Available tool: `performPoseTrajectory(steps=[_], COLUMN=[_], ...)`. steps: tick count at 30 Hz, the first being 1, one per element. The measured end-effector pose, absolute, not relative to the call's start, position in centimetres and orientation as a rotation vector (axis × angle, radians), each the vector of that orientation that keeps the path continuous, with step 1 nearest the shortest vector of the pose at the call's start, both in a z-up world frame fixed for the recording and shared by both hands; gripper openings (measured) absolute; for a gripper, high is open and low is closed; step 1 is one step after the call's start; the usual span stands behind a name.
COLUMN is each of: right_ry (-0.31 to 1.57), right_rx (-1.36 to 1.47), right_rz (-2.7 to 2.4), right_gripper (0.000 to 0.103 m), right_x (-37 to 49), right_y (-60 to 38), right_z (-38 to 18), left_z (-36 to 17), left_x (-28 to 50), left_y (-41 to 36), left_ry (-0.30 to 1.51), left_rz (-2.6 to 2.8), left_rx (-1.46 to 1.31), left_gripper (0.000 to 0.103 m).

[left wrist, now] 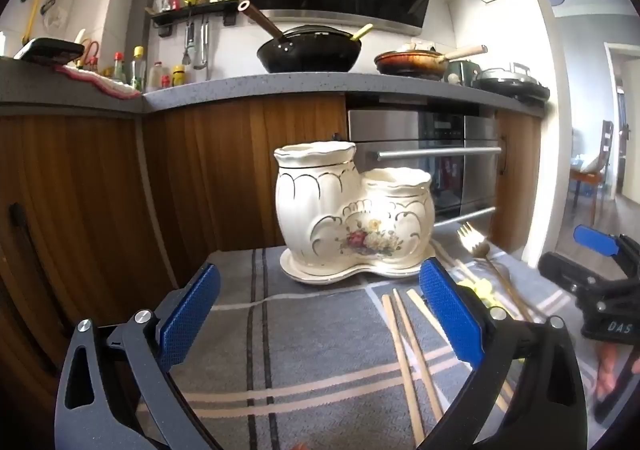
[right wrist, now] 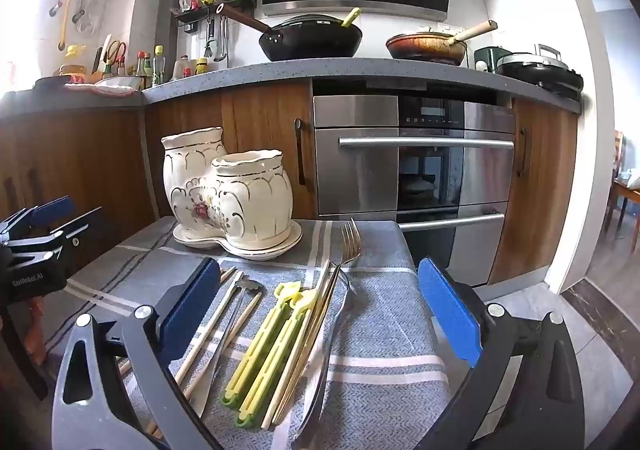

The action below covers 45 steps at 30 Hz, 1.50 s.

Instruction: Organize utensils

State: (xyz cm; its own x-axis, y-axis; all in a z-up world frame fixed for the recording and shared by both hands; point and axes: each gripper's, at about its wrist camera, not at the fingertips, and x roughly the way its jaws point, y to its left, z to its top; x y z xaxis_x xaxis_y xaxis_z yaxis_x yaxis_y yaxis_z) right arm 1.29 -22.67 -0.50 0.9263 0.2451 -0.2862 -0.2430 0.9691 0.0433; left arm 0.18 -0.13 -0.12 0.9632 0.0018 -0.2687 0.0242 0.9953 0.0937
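On the left, the left gripper [left wrist: 320,314] hangs over the striped grey cloth [left wrist: 320,370] with its blue pads wide apart and nothing between them. Just beyond it, at the far side of the cloth, stands the cream double-pot holder [left wrist: 352,217] (painted flowers on its front) on its saucer. To the right of that lie the utensils in a loose bundle: wooden chopsticks [right wrist: 208,338], a small metal tool [right wrist: 240,314], yellow-green clips [right wrist: 272,346] and a gold fork [right wrist: 340,262] whose tines point toward the far edge. Over them the right gripper [right wrist: 320,314] hovers, its pads spread wide too, holding nothing. Behind everything runs the oven front [right wrist: 412,161].
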Motion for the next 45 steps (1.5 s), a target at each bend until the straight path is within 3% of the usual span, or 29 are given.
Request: performPoseTrajectory(steps=[45], right_ry=[0.287], right_rx=[-0.003], right_rz=[0.247], right_gripper=[0.098], right_x=[1.08], right_y=[-22.5], right_z=[-0.59], left_z=[-0.28], left_x=[0.35], left_y=[0.56], left_ry=[0.285], left_rz=[-0.009], left_rx=[0.051], left_gripper=[0.099])
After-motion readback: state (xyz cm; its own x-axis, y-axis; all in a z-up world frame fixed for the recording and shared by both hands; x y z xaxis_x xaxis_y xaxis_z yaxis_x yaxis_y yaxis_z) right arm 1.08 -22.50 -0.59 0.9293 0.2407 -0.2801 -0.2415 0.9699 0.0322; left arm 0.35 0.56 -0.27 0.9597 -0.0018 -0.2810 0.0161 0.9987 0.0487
